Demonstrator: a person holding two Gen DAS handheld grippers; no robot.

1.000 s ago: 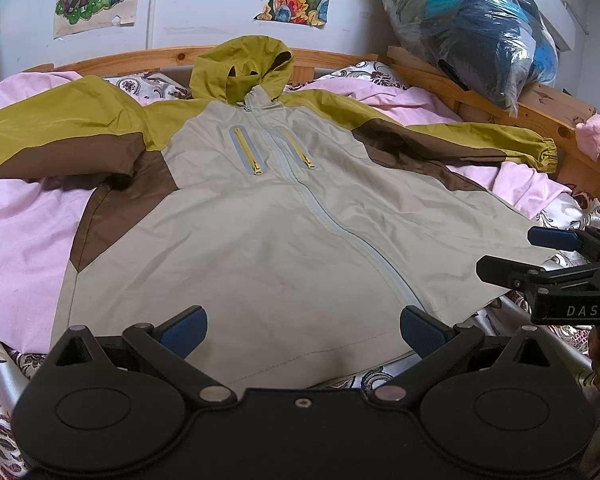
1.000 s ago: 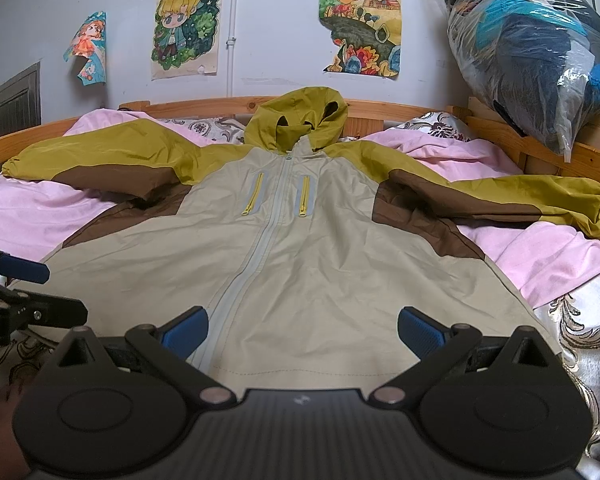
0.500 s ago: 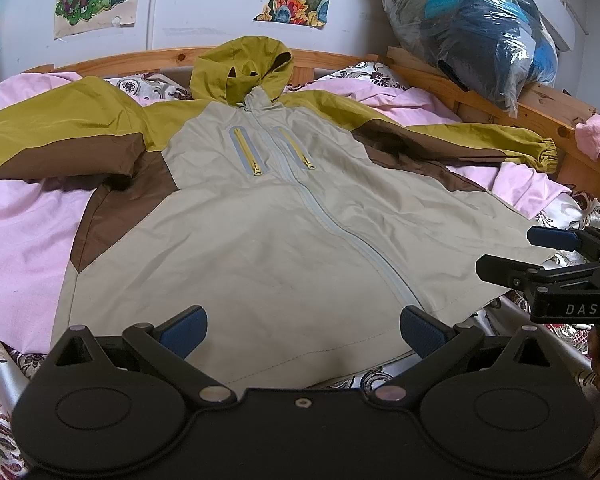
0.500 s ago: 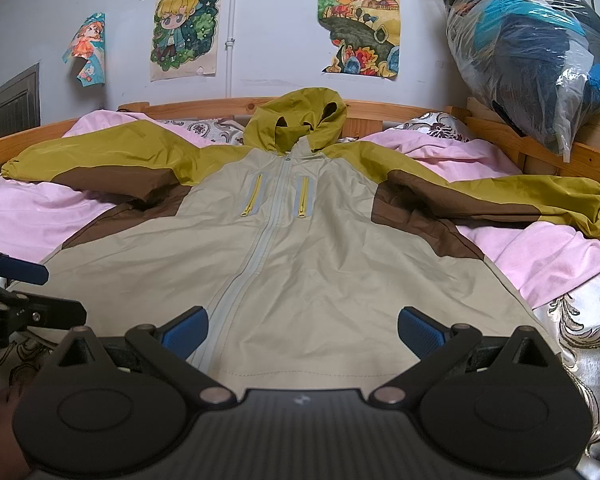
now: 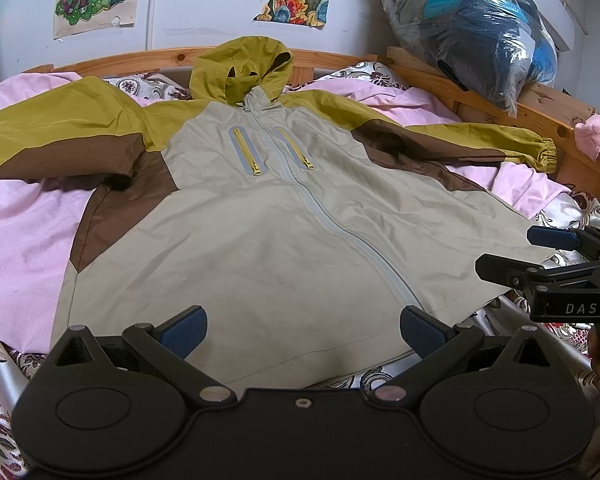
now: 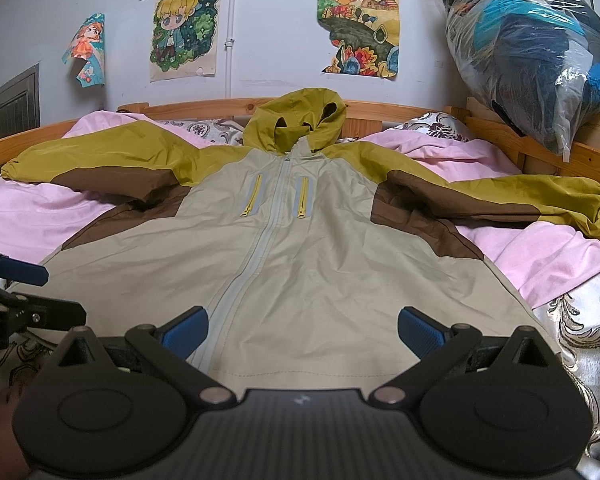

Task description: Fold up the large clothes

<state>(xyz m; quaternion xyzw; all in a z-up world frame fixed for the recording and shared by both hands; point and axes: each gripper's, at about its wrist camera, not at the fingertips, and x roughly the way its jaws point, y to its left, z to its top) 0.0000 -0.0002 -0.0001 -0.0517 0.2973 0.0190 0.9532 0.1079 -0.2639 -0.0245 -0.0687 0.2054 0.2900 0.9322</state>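
A hooded jacket (image 5: 268, 240) (image 6: 308, 256) in beige, brown and olive lies face up and zipped on the bed, sleeves spread wide, hood toward the headboard. My left gripper (image 5: 302, 330) hovers open over the hem's left half. My right gripper (image 6: 302, 330) hovers open over the hem's right half, and it also shows at the right edge of the left wrist view (image 5: 540, 252). In the right wrist view the left gripper (image 6: 24, 292) appears at the left edge. Neither holds any cloth.
Pink sheets (image 5: 16, 240) and patterned silver bedding (image 6: 588, 320) lie under the jacket. A wooden bed frame (image 6: 204, 106) rings the mattress. A plastic bag of clothes (image 6: 540, 52) rests on the right rail. Posters (image 6: 184, 28) hang on the wall. A hand (image 6: 0, 424) shows low left.
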